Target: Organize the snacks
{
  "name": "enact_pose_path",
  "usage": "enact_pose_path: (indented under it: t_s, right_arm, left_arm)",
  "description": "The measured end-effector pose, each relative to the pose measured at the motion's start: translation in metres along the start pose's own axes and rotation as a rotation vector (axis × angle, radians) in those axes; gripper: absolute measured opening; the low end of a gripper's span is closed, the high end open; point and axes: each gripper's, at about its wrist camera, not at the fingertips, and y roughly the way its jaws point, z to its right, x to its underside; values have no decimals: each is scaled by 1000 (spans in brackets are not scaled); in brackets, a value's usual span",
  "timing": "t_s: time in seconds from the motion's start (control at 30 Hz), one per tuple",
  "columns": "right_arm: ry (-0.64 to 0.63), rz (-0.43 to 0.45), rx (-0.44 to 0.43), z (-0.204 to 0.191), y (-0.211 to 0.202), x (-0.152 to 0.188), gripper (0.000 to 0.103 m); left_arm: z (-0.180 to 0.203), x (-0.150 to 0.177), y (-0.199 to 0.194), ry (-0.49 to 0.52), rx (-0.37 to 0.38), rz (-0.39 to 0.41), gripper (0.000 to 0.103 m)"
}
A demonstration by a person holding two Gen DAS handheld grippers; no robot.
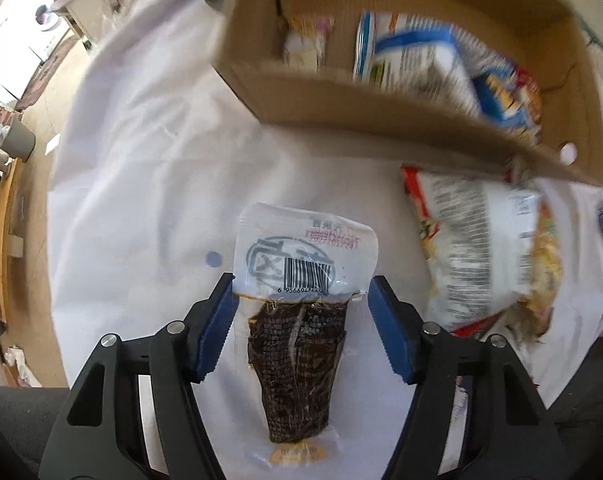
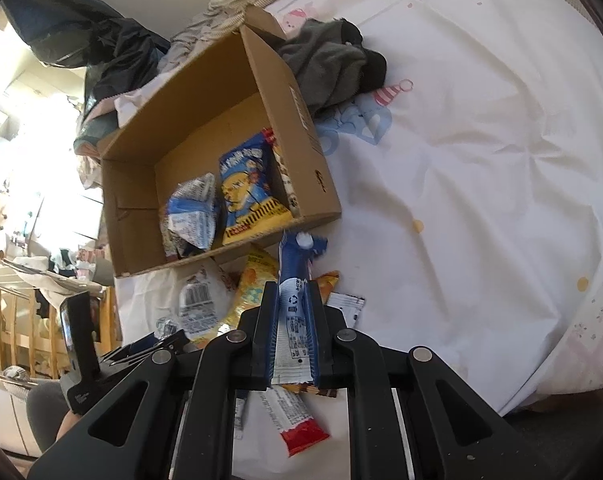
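Observation:
My left gripper [image 1: 301, 292] points down over the white sheet, and its blue pads [image 1: 381, 300] press the two edges of a clear vacuum pack of brown snack [image 1: 301, 344], which hangs lengthwise between them. The cardboard box [image 1: 381, 120] lies just beyond, with a blue-and-white bag [image 1: 421, 64] and a small pack [image 1: 305, 40] inside. My right gripper [image 2: 292, 286] is shut on a slim blue-and-white snack packet [image 2: 295, 320] near the box [image 2: 301, 120], which holds a blue-and-yellow bag [image 2: 247, 188].
Loose snacks lie on the sheet in front of the box: a noodle-style bag [image 1: 481, 256], a yellow bag [image 2: 253, 284] and a red-and-white bar [image 2: 297, 420]. Grey clothing [image 2: 333, 68] lies behind the box. The bed's edge drops to a wooden floor [image 1: 41, 92] on the left.

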Motion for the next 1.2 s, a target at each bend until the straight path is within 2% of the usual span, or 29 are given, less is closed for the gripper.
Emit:
enact_pose_path:
  t_s: [0.1,0.13,0.17,0.27,0.33,0.43,0.5,0.57,0.6,0.77,0.97,1.07,1.2]
  right_arm:
    - [-23,24,-29,-8,-5,0,13]
    - [-31,30,-37,-12,-6,0,13]
    - [-37,35,-43,-14,-7,0,13]
    - [-59,42,-55,-22,-9,3,13]
    - [-69,40,-59,-27,-9,4,13]
    - [-79,40,-52,-29,-8,4,13]
    - [-75,42,-51,-28,-10,4,13]
    - [-60,43,-60,-25,-11,4,13]
    - [-52,41,-69,-24,-11,3,13]
    - [-56,31,-78,-27,-8,2,13]
    - [-56,15,-78,-26,-1,0,13]
    - [-39,10,-79,-23,-1,-1,13]
    - [-34,3,-77,-21,2,-2,13]
  left_arm:
    - [-12,18,-36,-10,6,100,61]
    - [-13,21,-47,-14,1,137,47]
    - [-14,24,-55,-18,2,161,11]
    - [-20,30,-74,-30,9,208,9]
    - [-35,28,-69,-29,19,185,9]
    - [-46,24,-54,-93,59,123,13]
    - [-53,19,-46,-131,66,99,25]
    - [-62,20,-41,-186,46,86,69]
    - [-65,18,-39,-204,48,91,73]
    - [-45,13,-19,-157,28,40,75]
    - [-13,-7,13,-143,3,17,75]
    - [-4,-13,38,-165,-52,-39,75]
    - [5,-14,41,-141,-111,-8,73]
